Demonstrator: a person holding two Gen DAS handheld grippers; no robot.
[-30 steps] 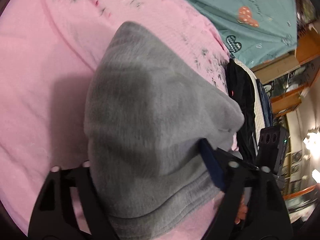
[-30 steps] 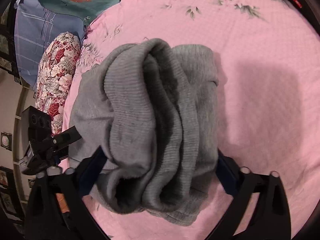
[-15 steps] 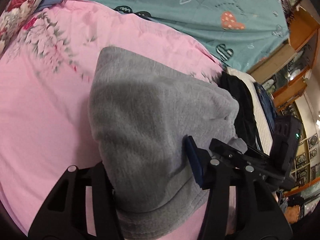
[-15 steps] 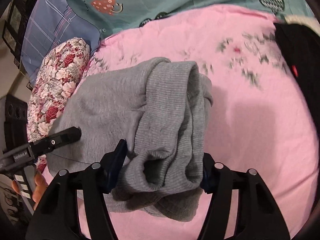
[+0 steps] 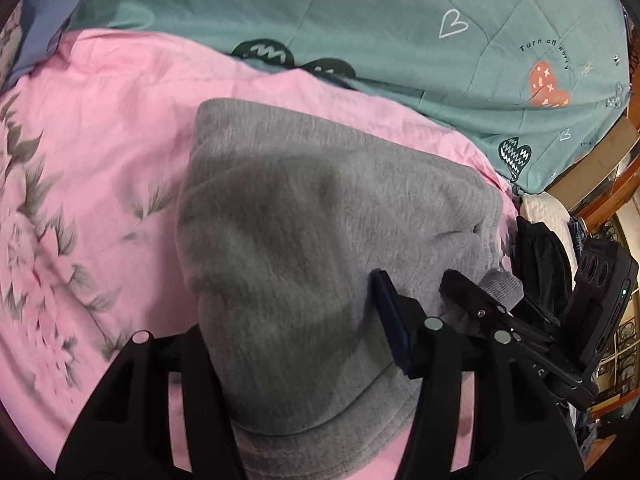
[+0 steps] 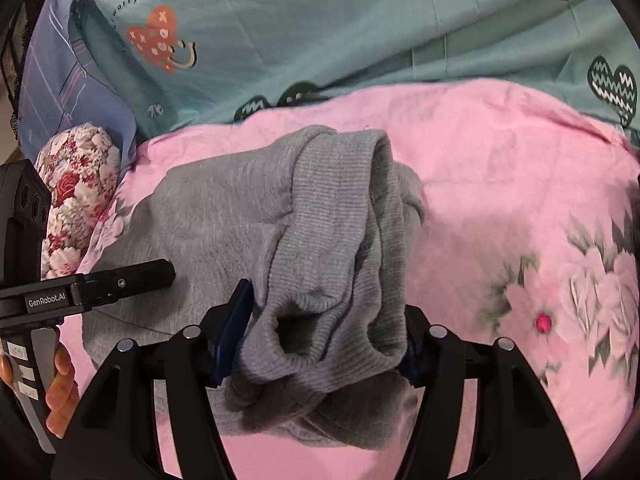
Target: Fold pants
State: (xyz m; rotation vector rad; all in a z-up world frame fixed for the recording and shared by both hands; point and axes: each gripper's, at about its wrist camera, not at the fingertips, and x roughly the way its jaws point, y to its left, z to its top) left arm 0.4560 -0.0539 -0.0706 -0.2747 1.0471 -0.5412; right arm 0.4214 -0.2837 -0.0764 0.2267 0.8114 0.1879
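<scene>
**Folded pants in transit over bed – both tools loaded**

The grey pants [image 5: 320,248] hang bunched above the pink bedspread [image 5: 100,140]. The left tool [image 5: 296,344] has the fleece between its jaws, which are opening slightly. The right tool [image 6: 320,340] is clenched on the ribbed cuffs [image 6: 332,240]. Recommendation: keep both tools level and evenly spaced, lower together and release only once the bundle rests flat, lest the layers slip.

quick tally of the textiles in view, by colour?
Grey: 1, pants
Pink: 1, floral sheet
Teal: 1, heart quilt
Blue: 1, plaid cloth
Red-and-white floral: 1, cushion
Black: 1, garment
White: 1, fabric
Total: 7
</scene>
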